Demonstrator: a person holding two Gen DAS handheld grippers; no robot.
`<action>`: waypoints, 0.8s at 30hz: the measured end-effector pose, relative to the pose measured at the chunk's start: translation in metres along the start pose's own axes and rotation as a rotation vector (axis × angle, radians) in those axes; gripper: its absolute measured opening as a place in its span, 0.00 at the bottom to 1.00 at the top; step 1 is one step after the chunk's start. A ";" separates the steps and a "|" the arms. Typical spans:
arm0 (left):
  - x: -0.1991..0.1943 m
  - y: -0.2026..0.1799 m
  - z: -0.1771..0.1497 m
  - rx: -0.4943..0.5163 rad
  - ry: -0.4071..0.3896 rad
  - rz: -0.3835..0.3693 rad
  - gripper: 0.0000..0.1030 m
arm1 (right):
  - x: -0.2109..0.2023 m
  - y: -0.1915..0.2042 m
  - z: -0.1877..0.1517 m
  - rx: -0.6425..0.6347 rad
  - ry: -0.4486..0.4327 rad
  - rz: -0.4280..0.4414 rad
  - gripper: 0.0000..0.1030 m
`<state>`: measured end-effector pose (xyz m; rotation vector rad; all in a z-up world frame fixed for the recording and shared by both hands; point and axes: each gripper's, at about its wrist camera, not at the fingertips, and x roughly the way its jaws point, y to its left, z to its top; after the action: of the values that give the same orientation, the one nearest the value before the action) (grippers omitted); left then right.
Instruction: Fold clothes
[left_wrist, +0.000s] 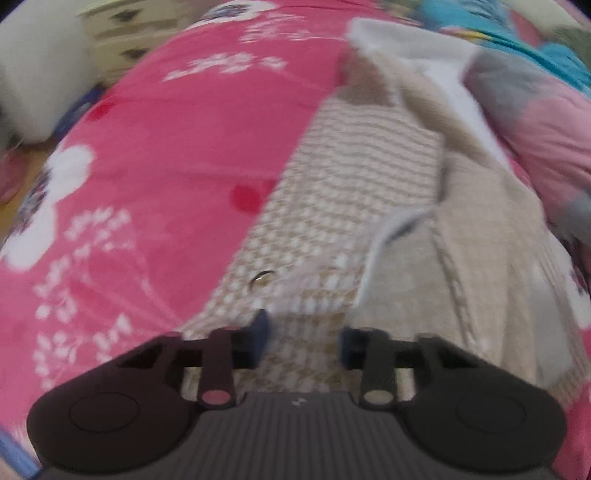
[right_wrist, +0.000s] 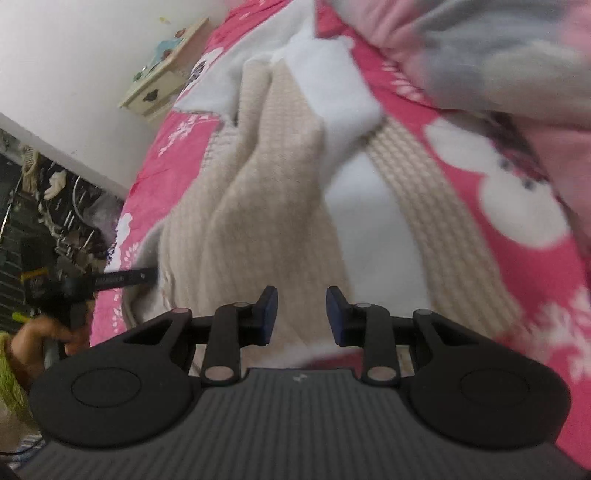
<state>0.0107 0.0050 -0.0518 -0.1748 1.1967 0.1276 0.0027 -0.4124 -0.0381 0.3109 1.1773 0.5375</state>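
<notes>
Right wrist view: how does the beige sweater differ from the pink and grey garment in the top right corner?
The beige sweater is ribbed knit, white inside; the pink and grey garment looks smooth, though it is blurred. The beige sweater lies stretched out right ahead of the right gripper; the pink and grey garment is bunched up at the far side. Both rest on the pink flowered bedspread.

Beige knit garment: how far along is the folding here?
Done: little; the beige knit garment lies rumpled on the pink bedspread, white lining showing. In hand: left gripper and right gripper hover over it, fingers apart, gripping nothing. Left: grasping it, every fold, and seemingly the pink-grey clothes heaped beside it.
</notes>
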 end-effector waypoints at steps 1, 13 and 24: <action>-0.005 0.002 0.000 -0.022 -0.010 0.019 0.06 | -0.007 -0.002 -0.007 -0.001 -0.012 -0.010 0.27; -0.166 -0.019 0.007 -0.172 -0.325 -0.202 0.05 | -0.065 -0.017 -0.047 0.025 -0.150 0.100 0.27; -0.084 -0.125 -0.103 0.155 -0.001 -0.434 0.30 | -0.034 -0.024 -0.029 0.084 -0.128 0.135 0.27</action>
<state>-0.0898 -0.1387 -0.0016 -0.2938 1.1373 -0.3438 -0.0283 -0.4528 -0.0335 0.4926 1.0616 0.5780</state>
